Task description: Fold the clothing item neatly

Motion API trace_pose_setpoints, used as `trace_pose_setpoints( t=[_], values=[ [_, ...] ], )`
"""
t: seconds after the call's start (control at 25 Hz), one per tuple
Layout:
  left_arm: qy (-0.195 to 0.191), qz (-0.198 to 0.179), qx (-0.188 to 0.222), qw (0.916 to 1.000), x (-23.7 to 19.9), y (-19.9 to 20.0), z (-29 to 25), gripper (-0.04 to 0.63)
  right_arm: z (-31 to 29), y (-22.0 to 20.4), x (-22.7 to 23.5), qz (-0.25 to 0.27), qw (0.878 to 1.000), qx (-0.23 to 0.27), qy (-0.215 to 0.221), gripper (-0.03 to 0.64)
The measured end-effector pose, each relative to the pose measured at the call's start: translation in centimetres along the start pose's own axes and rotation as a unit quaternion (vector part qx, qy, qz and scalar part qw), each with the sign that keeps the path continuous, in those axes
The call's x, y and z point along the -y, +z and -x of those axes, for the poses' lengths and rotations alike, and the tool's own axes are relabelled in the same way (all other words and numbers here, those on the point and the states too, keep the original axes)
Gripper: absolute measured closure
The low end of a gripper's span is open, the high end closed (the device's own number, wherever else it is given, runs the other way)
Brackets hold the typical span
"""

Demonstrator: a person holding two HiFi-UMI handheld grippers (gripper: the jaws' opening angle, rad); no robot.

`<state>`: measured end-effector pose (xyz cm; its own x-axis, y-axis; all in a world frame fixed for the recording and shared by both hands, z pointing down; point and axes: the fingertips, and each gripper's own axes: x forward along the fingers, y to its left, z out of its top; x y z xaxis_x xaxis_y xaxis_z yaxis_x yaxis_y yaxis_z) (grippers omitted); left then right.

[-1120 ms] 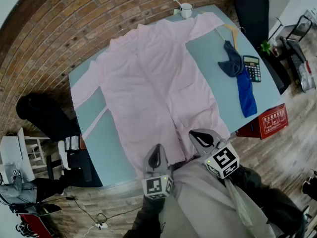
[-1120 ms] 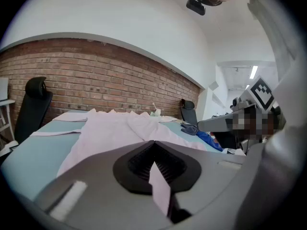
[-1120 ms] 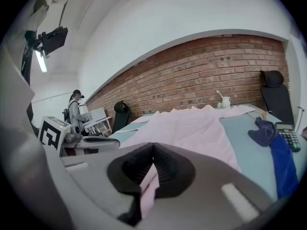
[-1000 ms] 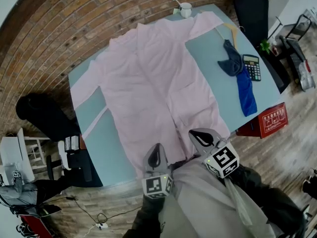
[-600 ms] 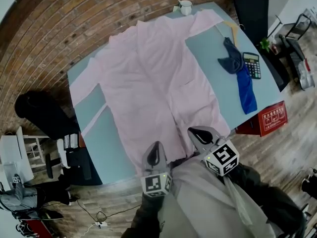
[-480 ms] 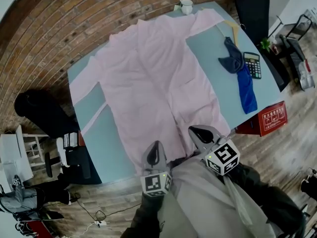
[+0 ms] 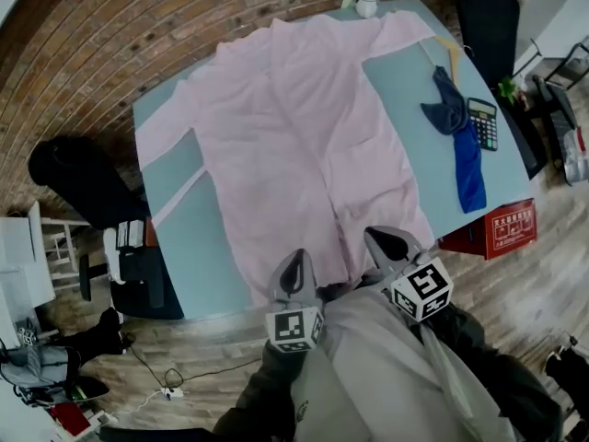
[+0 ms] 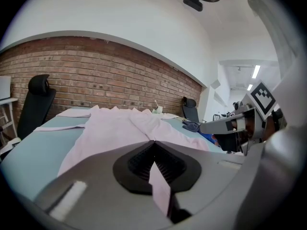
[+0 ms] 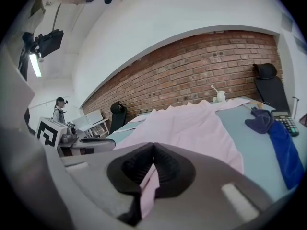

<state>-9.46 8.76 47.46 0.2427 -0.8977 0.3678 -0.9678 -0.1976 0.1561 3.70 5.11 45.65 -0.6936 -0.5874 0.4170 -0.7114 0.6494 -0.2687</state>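
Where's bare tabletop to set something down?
Two bare patches of table: the near-left corner, between the pink garment and the table's left edge; and right of centre, between the garment and the blue cloth. Crowded: the right edge, with cloth, calculator and hanger; a cup stands at the far edge.

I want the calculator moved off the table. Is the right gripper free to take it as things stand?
Probably not yet: the right gripper is shut on the hem of the pink garment. The calculator itself lies uncovered beside the blue cloth.
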Motion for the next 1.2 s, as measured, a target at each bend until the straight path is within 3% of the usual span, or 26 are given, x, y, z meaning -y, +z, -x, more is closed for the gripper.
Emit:
trace_pose_setpoints(
  t=[0.16,0.44,0.56,0.72,0.88,0.96,1.04,1.2],
  values=[
    [-0.015,-0.001,-0.006,0.9999,-0.2,-0.1,0.0,0.588,-0.1,-0.7,0.3,-0.008,1.000,-0.009,-0.017,0.615],
    [0.021,0.017,-0.010,0.9996,-3.5,-1.0,1.6,0.588,-0.5,-2.5,0.3,0.034,0.998,-0.045,-0.030,0.615],
    [0.053,0.036,-0.036,0.9973,-6.4,-2.5,2.7,0.588,0.3,-3.5,1.7,0.038,0.996,-0.055,-0.059,0.615],
    [0.087,0.040,-0.067,0.9931,-10.3,-4.9,5.4,0.588,2.8,-4.8,5.5,-0.007,0.991,-0.048,-0.121,0.615],
    [0.109,0.048,-0.100,0.9879,-13.8,-8.1,9.3,0.564,6.3,-7.3,9.4,0.020,0.981,-0.077,-0.178,0.601],
    [0.104,0.064,-0.125,0.9846,-14.5,-10.5,10.9,0.515,8.2,-9.9,10.3,0.023,0.976,-0.117,-0.185,0.580],
    [0.091,0.074,-0.148,0.9821,-14.4,-12.6,11.8,0.511,9.8,-12.6,10.9,0.017,0.969,-0.148,-0.198,0.565],
    [0.066,0.048,-0.158,0.9841,-13.5,-14.1,11.8,0.511,10.8,-15.1,10.0,-0.006,0.963,-0.150,-0.224,0.534]
  ],
)
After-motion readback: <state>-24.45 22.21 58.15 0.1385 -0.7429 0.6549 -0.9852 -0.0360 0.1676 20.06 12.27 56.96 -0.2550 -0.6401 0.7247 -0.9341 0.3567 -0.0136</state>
